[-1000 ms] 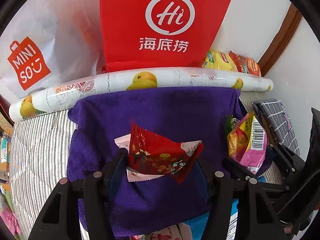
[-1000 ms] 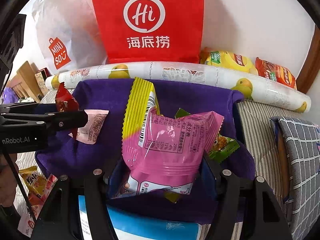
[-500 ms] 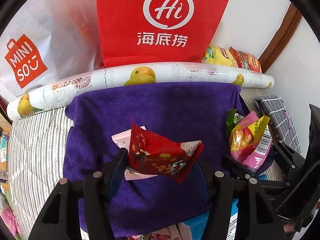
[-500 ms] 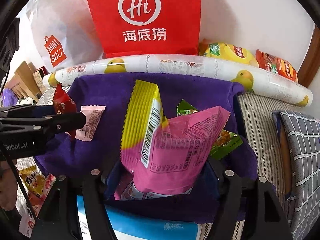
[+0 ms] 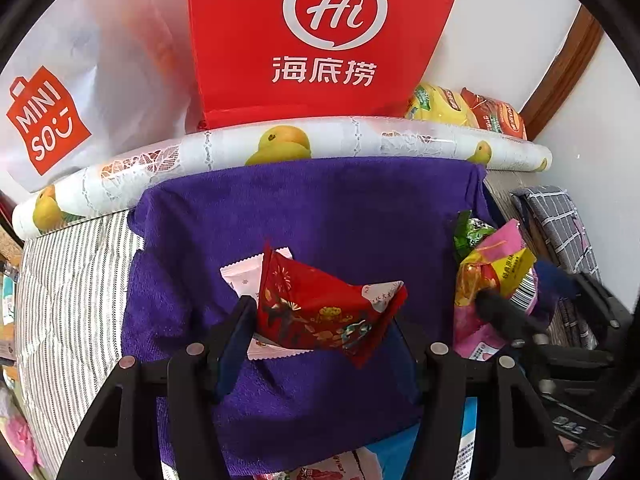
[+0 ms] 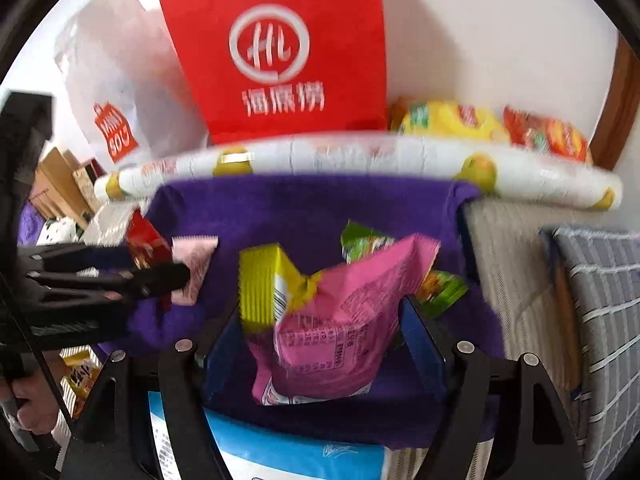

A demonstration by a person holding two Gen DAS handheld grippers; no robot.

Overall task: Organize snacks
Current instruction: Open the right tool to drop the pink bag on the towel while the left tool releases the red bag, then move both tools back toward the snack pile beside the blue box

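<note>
Left gripper (image 5: 324, 320): fingers clamped on red snack packet (image 5: 320, 312), frame centre, above purple towel (image 5: 320, 208); pale pink packet (image 5: 244, 280) partly hidden behind it.
Right gripper (image 6: 324, 332): fingers holding pink-and-yellow snack bag (image 6: 336, 320); green packet (image 6: 360, 240) half covered behind.
Red paper bag (image 5: 320, 36), upper centre: contents unseen.
Right view blurred; print illegible.
</note>
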